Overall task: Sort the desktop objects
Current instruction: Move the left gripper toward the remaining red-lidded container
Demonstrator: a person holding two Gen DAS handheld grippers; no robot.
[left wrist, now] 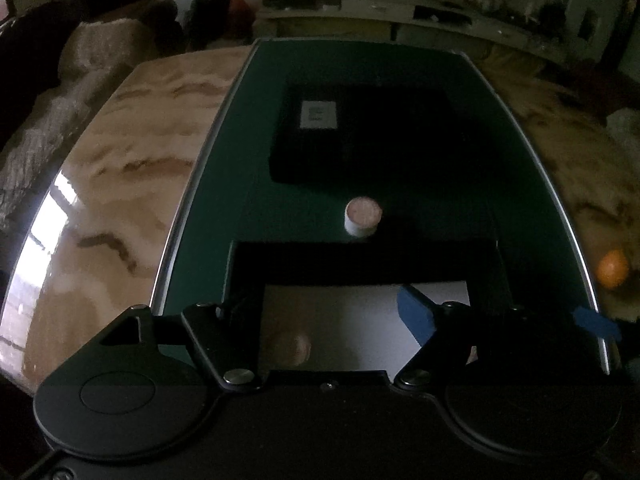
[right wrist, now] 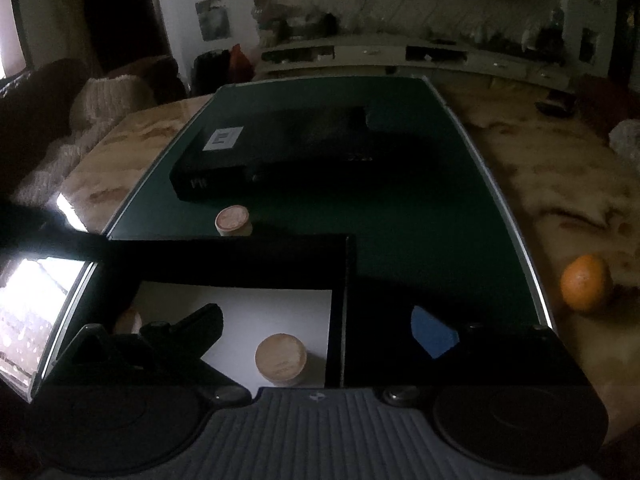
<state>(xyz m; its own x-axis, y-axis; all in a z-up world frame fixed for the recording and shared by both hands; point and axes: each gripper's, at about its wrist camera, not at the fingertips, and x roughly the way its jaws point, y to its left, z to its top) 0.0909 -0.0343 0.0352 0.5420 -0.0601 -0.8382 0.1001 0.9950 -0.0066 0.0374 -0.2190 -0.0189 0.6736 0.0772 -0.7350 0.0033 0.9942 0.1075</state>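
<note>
My left gripper (left wrist: 324, 320) and right gripper (right wrist: 320, 332) are spread wide, holding nothing. A round wooden lid (right wrist: 281, 359) sits inside the black box with a white floor (right wrist: 240, 300). Another round thing (left wrist: 291, 347) there is too blurry to name.

Green mat (right wrist: 420, 208), black box (right wrist: 280, 148), orange fruit (right wrist: 586, 282).
</note>
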